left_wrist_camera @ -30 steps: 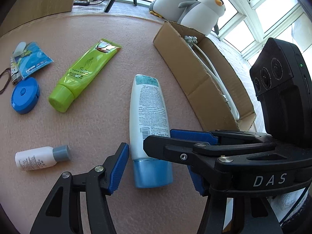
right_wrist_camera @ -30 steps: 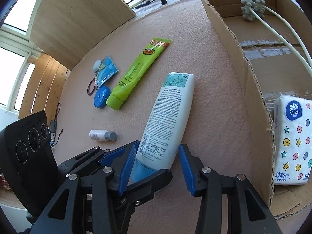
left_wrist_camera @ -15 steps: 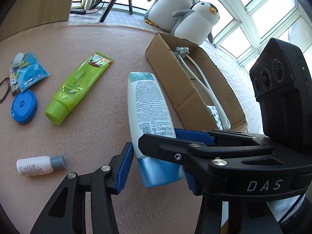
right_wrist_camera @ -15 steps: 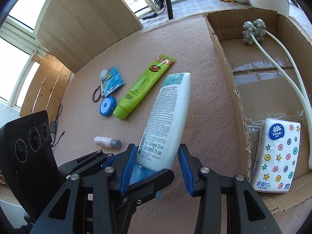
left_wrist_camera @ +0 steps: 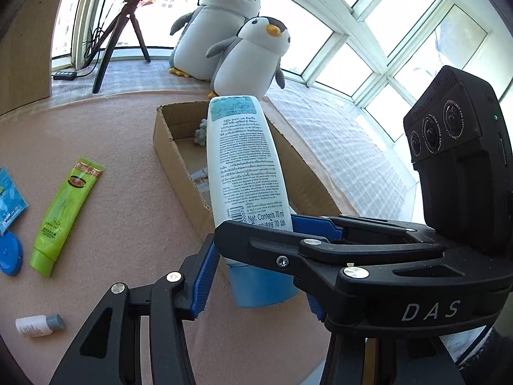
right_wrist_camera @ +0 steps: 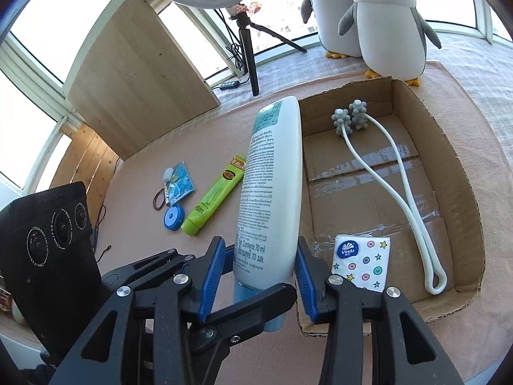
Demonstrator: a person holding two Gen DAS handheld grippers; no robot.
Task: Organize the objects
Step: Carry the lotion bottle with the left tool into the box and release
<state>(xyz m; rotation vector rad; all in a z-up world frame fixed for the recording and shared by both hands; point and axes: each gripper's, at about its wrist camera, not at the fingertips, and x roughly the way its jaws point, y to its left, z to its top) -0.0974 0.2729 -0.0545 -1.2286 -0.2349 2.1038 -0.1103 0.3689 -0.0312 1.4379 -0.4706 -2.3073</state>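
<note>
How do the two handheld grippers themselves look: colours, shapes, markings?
Both are black plastic scissor-style clamps with silver rivets and ribbed blue finger pads. The left gripper has its own pads; the right gripper, seen from the left wrist, bears white letters "DAS". Each carries a black camera block with three round lenses. No sleeve or hand is visible.

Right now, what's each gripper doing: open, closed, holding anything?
Left gripper: closed on the white lotion tube, near its blue cap.
Right gripper: closed on the same tube, lifted upright.
</note>
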